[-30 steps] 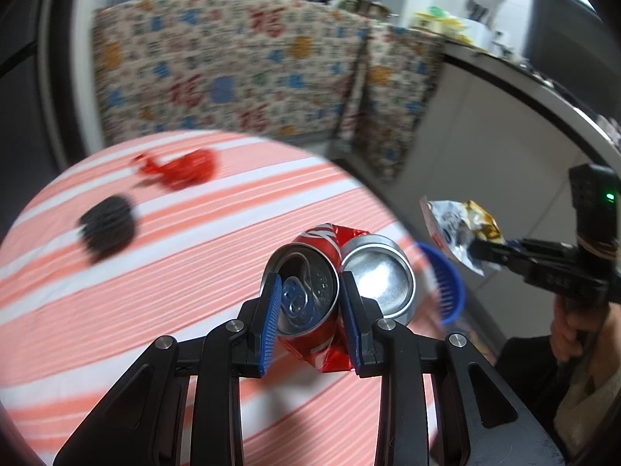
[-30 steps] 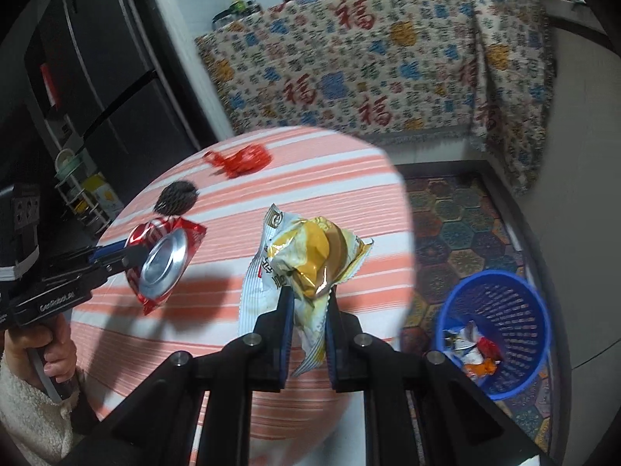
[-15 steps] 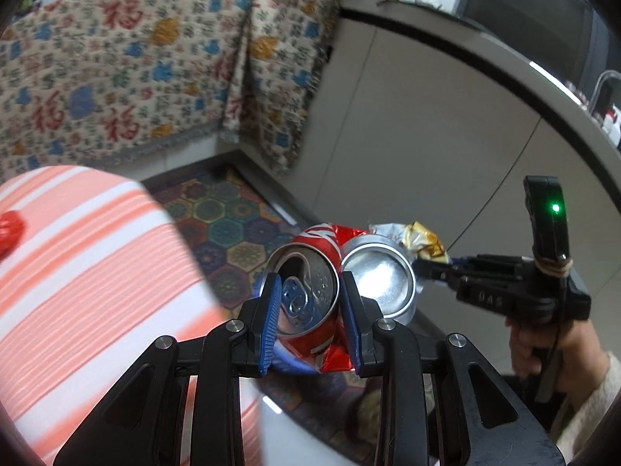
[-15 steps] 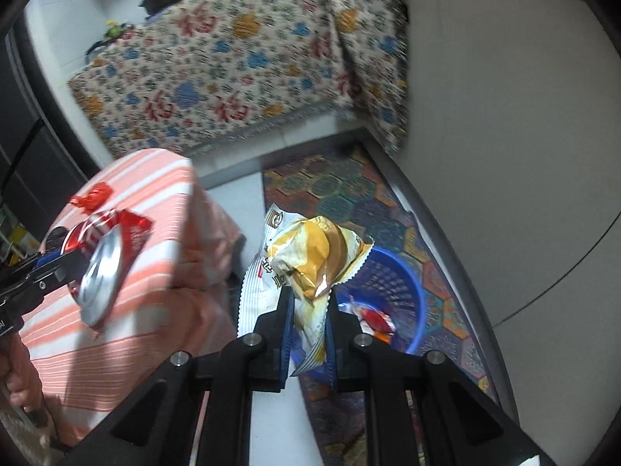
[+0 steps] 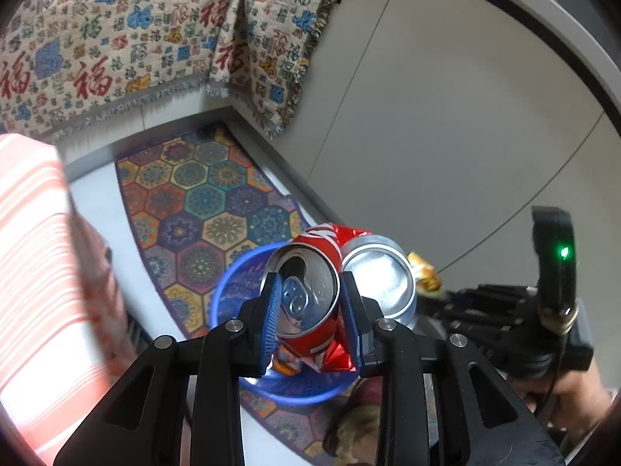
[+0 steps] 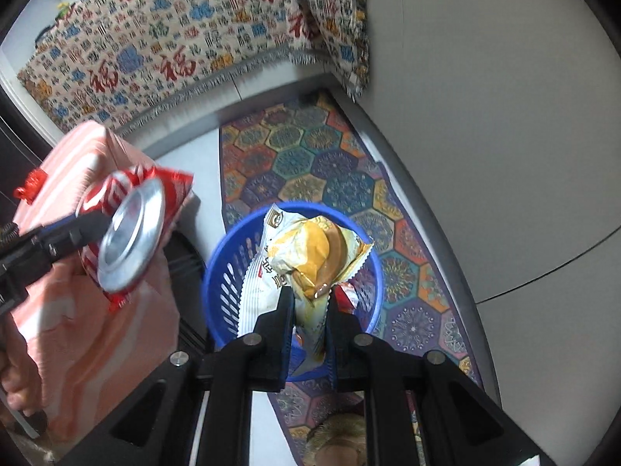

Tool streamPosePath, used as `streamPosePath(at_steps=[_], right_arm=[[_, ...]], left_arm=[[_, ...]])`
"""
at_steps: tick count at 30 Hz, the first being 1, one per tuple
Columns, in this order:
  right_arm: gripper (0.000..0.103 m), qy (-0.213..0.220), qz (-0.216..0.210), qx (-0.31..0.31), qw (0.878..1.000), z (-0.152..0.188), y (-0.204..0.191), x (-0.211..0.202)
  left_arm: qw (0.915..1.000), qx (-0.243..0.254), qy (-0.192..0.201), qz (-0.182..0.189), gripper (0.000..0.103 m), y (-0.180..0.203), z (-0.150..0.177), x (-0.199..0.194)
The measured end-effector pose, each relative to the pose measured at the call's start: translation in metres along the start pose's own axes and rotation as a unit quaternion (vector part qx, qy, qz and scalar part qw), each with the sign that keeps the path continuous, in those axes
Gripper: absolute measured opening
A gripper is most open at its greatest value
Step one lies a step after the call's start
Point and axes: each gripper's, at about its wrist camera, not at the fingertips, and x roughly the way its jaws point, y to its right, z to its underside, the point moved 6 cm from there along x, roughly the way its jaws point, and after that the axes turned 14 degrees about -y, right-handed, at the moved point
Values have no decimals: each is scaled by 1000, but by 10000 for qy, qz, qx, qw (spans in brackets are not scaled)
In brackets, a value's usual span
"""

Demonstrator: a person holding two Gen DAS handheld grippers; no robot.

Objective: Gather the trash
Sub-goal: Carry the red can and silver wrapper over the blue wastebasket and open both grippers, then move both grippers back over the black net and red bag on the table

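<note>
My left gripper (image 5: pixel 310 303) is shut on a crushed red soda can (image 5: pixel 310 310), folded so that both its opened top and its silver base (image 5: pixel 382 283) face the camera. It hangs over the blue plastic basket (image 5: pixel 229 291) on the floor. My right gripper (image 6: pixel 308 306) is shut on a yellow and white snack wrapper (image 6: pixel 306 256), held directly above the same blue basket (image 6: pixel 221 272). In the right wrist view the can (image 6: pixel 132 229) and the left gripper's fingers (image 6: pixel 66 233) show at the left, beside the basket. Some trash lies inside the basket, mostly hidden.
The basket stands on a colourful hexagon-patterned rug (image 6: pixel 310 163) beside a round table with an orange striped cloth (image 5: pixel 31 252). A patterned fabric (image 5: pixel 136 39) hangs over the counter behind, and a plain grey cabinet front (image 5: pixel 446 136) runs along the right. A red scrap (image 6: pixel 31 186) lies on the table.
Both grippers swung away from the table and down toward the floor. The can and the wrapper, earlier over the table, now hang over the blue basket. Neither grip has changed.
</note>
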Motion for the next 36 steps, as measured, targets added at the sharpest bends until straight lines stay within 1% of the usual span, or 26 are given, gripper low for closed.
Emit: streamPosePath(at_steps=[1, 2, 3, 4, 5, 7, 9, 11, 14, 16, 17, 19, 21, 23, 26, 28, 29, 31, 32, 34, 36], right_arm=[[18, -47, -26, -32, 10000, -1, 2, 7], [20, -64, -70, -71, 9999, -3, 3, 13], [30, -14, -152, -116, 9998, -7, 2, 20], [52, 10, -176, -129, 9998, -9, 2, 24], [58, 66, -159, -117, 9998, -11, 4, 26], [57, 133, -119, -121, 9998, -11, 8, 24], [57, 288, -55, -36, 9996, -11, 15, 13], [57, 604, 107, 20, 9981, -9, 20, -6], [57, 1258, 266, -15, 9917, -4, 16, -51], [57, 1662, 313, -6, 9856, 0, 8, -81], [57, 1835, 306, -2, 9825, 1, 2, -95], [57, 2169, 285, -38, 9758, 4, -14, -121], [57, 2436, 270, -143, 9694, 7, -37, -144], [57, 2586, 238, -352, 9651, 12, -68, -159], [57, 2580, -20, -803, 9628, 20, -131, -162], [57, 2361, -331, -1153, 9643, 26, -183, -149], [57, 2152, -511, -1354, 9658, 28, -211, -138], [57, 1812, -724, -1678, 9663, 34, -258, -116], [57, 1639, -775, -1892, 9650, 37, -287, -101], [57, 1389, -767, -2201, 9625, 42, -332, -74], [57, 1145, -765, -2419, 9605, 51, -369, -47]], left_arm=[[10000, -22, -33, 39, 38, 1, -1, 7], [9999, -55, -92, 95, 48, 1, -2, 15], [9998, -95, -121, 152, 69, -1, -5, 21], [9995, -149, -111, 242, 72, -2, -7, 25], [9993, -190, -103, 289, 72, -2, -9, 28], [9993, -267, -132, 239, 72, -3, -11, 28], [9991, -332, 39, 253, 72, -5, -12, 10], [9989, -290, 294, 233, 73, -7, -12, -20], [9980, -198, 581, 140, 74, -14, -4, -73], [9973, -160, 700, 153, 79, -24, 11, -113], [9971, -156, 743, 104, 82, -32, 18, -127], [9961, -164, 852, -175, 92, -55, 47, -159], [9945, -271, 845, -560, 93, -84, 77, -174], [9903, -541, 724, -1052, 93, -123, 112, -183], [9765, -992, 568, -1829, 93, -190, 164, -194], [9637, -1332, 504, -2256, 93, -232, 191, -205], [9598, -1488, 508, -2325, 93, -248, 201, -209], [9501, -1924, 509, -2403, 93, -285, 219, -219], [9455, -2083, 510, -2450, 93, -299, 227, -224], [9373, -2343, 453, -2538, 93, -327, 240, -227], [9339, -2462, 389, -2564, 94, -346, 247, -225]])
